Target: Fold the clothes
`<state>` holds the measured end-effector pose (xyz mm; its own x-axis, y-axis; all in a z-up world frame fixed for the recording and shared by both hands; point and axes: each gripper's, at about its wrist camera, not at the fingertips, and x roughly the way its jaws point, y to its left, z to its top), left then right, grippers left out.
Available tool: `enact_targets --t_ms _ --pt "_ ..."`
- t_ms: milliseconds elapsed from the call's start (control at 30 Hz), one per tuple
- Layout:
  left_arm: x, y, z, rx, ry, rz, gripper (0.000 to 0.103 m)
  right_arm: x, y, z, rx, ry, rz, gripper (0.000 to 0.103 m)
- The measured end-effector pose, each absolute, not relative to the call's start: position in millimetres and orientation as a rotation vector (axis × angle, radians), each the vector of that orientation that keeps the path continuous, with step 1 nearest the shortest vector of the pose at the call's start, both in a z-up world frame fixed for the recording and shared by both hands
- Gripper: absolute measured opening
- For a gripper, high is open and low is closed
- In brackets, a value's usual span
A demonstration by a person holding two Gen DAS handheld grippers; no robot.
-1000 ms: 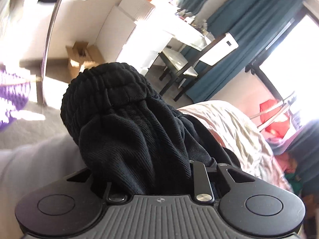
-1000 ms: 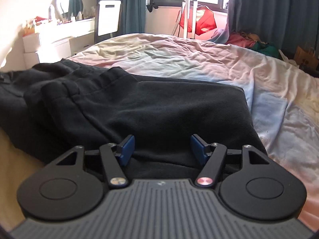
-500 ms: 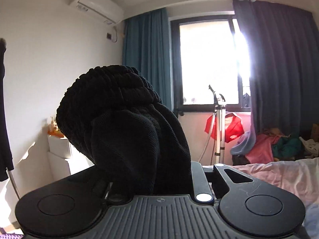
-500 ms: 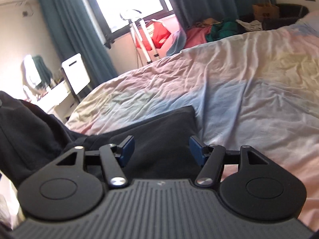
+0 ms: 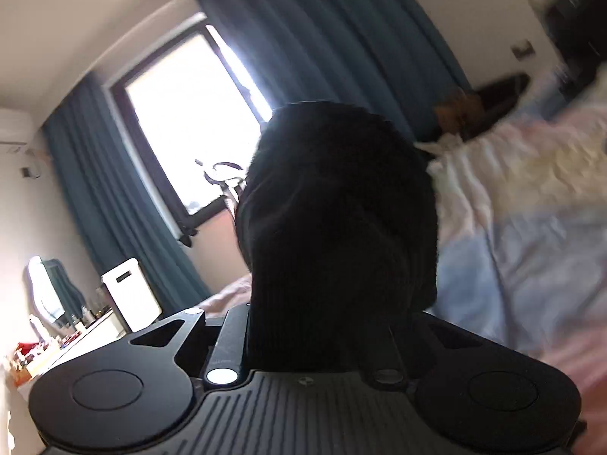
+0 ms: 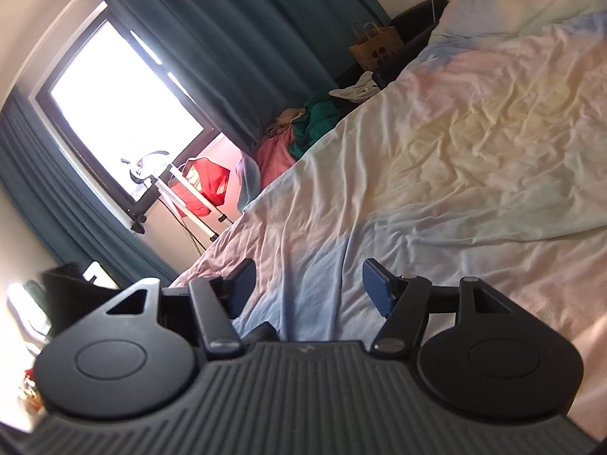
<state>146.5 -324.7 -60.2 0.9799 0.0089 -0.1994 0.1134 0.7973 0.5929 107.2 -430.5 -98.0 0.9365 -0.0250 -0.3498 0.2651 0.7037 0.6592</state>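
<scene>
A bunched black knit garment (image 5: 337, 227) fills the middle of the left wrist view, its ribbed band on top. My left gripper (image 5: 322, 326) is shut on it, and the cloth hides the fingertips. It is held up in the air, tilted, above the pastel bedsheet (image 5: 531, 242). In the right wrist view my right gripper (image 6: 309, 284) stands open over the bedsheet (image 6: 455, 159), with nothing between its blue pads (image 6: 375, 284). A dark piece of cloth (image 6: 64, 295) shows at the far left edge of that view.
A bright window (image 6: 121, 87) with teal curtains (image 6: 235, 38) lies ahead. By it stand a clothes steamer (image 6: 178, 197) and a red bag (image 6: 203, 185). A heap of pink and green clothes (image 6: 299, 132) and a paper bag (image 6: 373, 47) lie beside the bed. A white dresser (image 5: 76, 337) stands left.
The left gripper has swung and tilted with the black garment, from facing the window squarely to leaning over the bed. The right gripper has rolled too; the black cloth has left its front.
</scene>
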Motion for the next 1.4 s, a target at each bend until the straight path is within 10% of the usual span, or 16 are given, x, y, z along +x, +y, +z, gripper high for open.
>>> enact_targets --t_ms 233,367,567,1400 --pt "165 -356 -98 0.785 0.214 -0.124 0.035 116 -433 -111 0.852 0.34 -0.091 0.066" --pt "156 -330 -84 0.802 0.259 -0.204 0.08 125 -427 -120 0.924 0.382 -0.011 0.066" --pt "94 -214 -80 0.873 0.257 -0.356 0.1 133 -406 -127 0.912 0.473 0.059 0.073" --pt "86 -53 -102 0.771 0.523 -0.454 0.09 139 -356 -164 0.888 0.676 0.129 0.088"
